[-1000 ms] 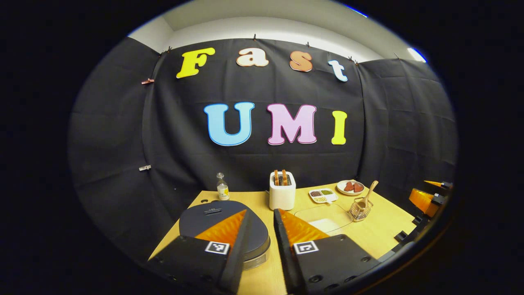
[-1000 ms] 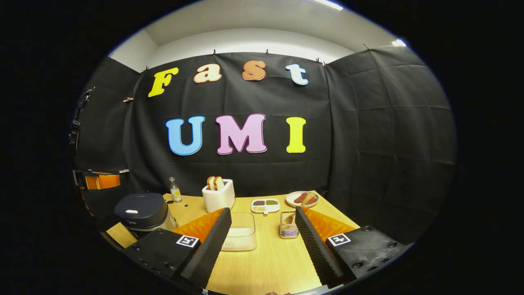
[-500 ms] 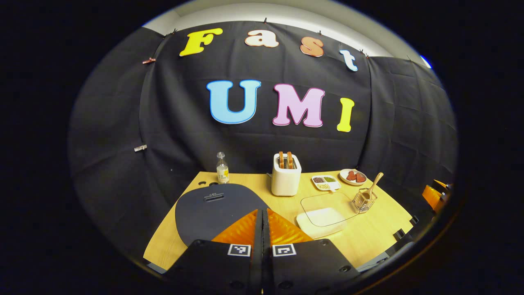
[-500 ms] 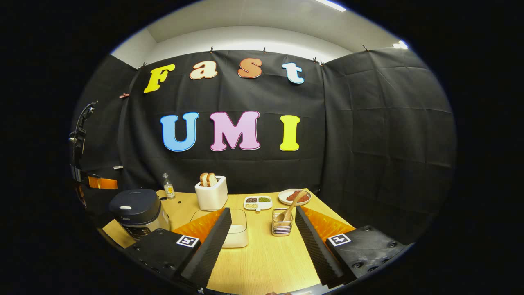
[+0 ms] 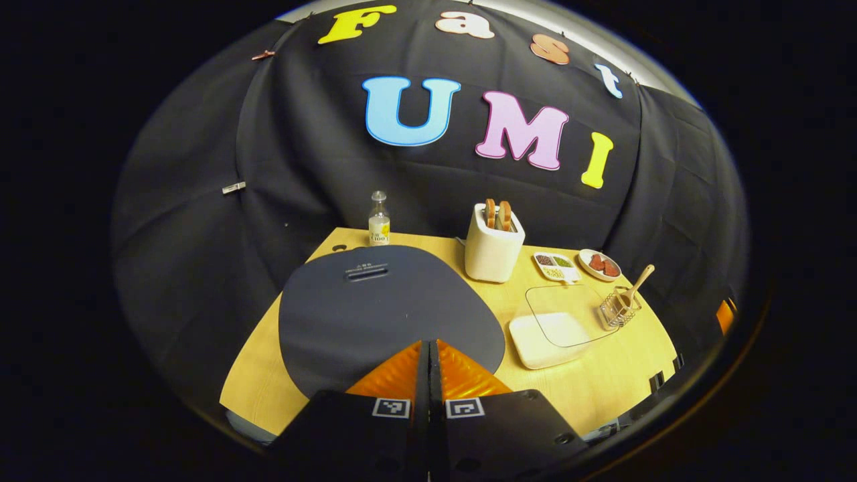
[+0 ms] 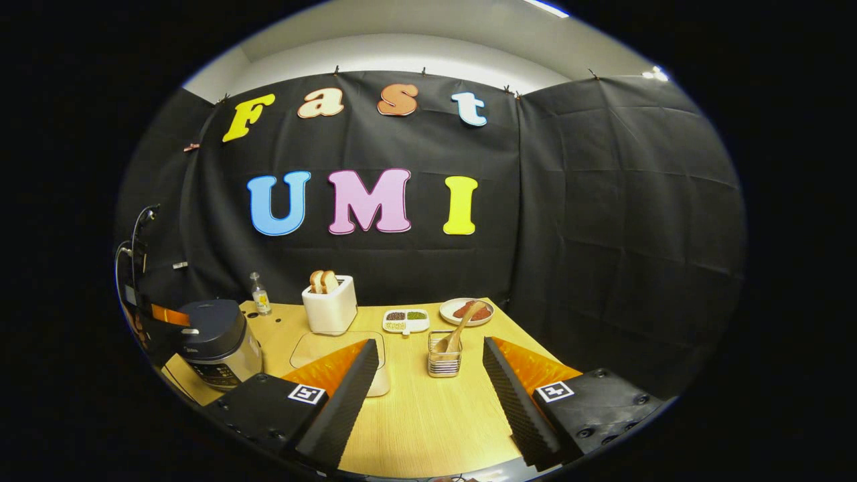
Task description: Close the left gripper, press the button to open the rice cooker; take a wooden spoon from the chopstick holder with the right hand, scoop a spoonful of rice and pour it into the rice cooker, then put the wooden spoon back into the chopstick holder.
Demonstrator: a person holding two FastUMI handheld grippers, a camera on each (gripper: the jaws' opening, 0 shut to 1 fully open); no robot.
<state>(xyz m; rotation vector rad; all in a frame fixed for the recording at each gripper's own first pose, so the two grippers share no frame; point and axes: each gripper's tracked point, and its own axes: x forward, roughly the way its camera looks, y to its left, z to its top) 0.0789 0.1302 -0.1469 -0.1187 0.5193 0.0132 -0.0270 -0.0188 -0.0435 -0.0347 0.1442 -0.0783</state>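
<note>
I had the left claw (image 5: 428,348) clenched, its fingers pressed flat together with nothing between them, poised above the front edge of the rice cooker (image 5: 388,311), whose dark lid was down. My right claw (image 6: 428,375) was released, fingers spread wide over the wooden surface (image 6: 428,422). Beyond their tips stood the chopstick holder (image 6: 444,361) with the wooden spoon (image 6: 457,329) leaning in it. The clear rice box (image 5: 552,328) sat between cooker and holder. Farther back were a toaster (image 6: 330,308), a small bottle (image 5: 379,221), a divided dish (image 6: 405,320) and a plate (image 6: 466,311).
</note>
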